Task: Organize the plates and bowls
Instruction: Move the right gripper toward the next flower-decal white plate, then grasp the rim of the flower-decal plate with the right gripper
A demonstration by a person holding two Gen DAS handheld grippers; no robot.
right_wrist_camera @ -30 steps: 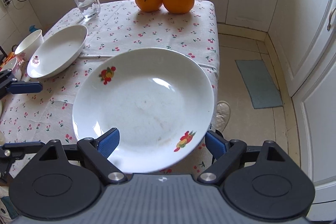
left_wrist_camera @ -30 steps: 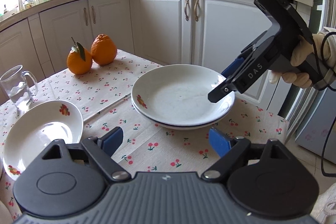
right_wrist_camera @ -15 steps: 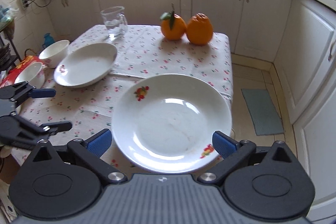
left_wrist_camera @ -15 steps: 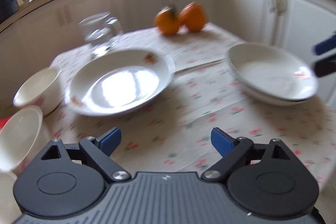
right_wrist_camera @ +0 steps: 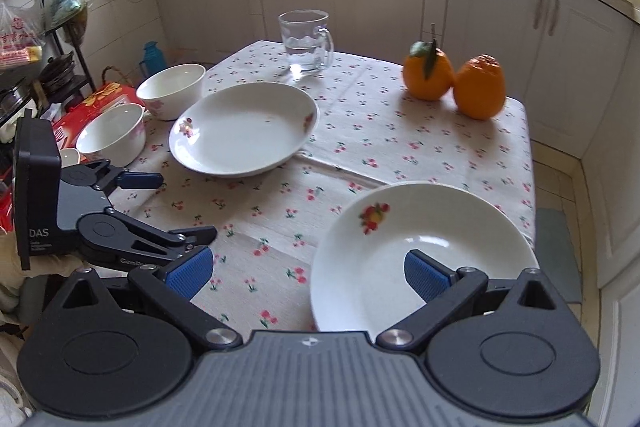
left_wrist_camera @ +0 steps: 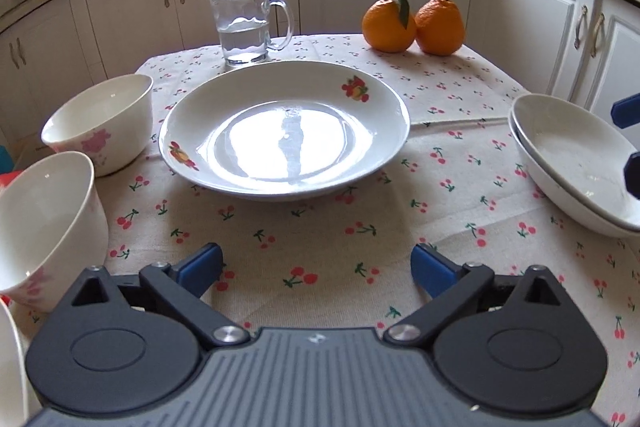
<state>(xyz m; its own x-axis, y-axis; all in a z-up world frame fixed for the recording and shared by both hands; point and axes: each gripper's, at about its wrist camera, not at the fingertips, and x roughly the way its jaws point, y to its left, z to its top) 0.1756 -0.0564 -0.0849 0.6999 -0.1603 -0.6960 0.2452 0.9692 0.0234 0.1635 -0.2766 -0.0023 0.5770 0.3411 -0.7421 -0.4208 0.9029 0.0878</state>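
A lone white plate [left_wrist_camera: 284, 131] with fruit prints lies mid-table, straight ahead of my left gripper [left_wrist_camera: 316, 263]. Its jaws are opening, with only tablecloth between them. Two white bowls [left_wrist_camera: 100, 123] [left_wrist_camera: 44, 223] stand to its left. At the right sit two stacked plates [left_wrist_camera: 572, 167], with a blue pad of my right gripper [left_wrist_camera: 626, 111] above them. In the right wrist view my right gripper [right_wrist_camera: 308, 269] is open. Its right finger hangs over the near part of the stacked plates [right_wrist_camera: 420, 239]. Further left are the lone plate [right_wrist_camera: 244, 129], the bowls [right_wrist_camera: 172, 89] [right_wrist_camera: 112, 139] and the left gripper [right_wrist_camera: 180, 207].
A glass mug [left_wrist_camera: 248, 27] of water and two oranges [left_wrist_camera: 414, 25] stand at the table's far side. White cabinets ring the table. The table's right edge drops to the floor and a mat [right_wrist_camera: 556, 251]. A red box [right_wrist_camera: 96, 103] sits off the left edge.
My left gripper swung left from the stacked plates to face the lone plate and bowls. My right gripper widened, let go of the top plate and drew back from the stack.
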